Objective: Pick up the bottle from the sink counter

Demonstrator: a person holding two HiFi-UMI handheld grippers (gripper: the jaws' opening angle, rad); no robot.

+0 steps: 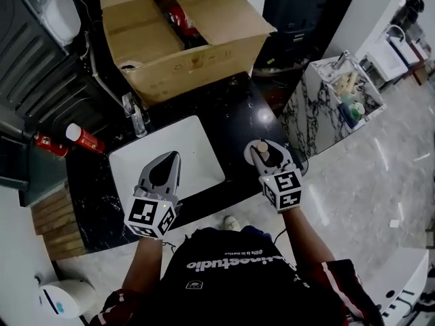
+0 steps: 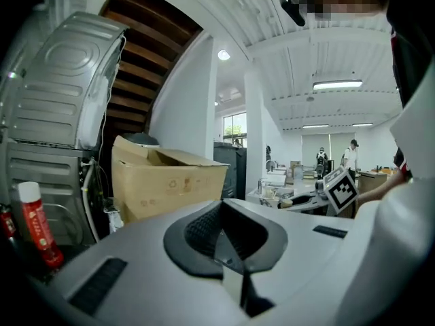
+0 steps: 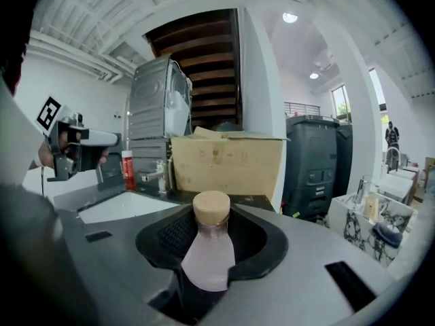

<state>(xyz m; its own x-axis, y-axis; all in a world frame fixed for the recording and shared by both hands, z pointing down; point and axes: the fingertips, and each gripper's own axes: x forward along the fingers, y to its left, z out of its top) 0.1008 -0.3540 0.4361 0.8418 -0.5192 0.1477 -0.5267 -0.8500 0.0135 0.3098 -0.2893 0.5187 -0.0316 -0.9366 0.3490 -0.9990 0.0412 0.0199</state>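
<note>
Right gripper [image 1: 262, 153] fingers grip the cork-topped bottle [image 3: 207, 250] at the dark surface's [image 1: 231, 107] edge beside the sink [image 1: 194, 141] — grasp apparently made, a steady straight lift next — while the left gripper [image 1: 166, 161] hovers with fingers together, empty.

Head view steeply down; gripper views level, both toward cardboard box [image 1: 197, 63]
</note>
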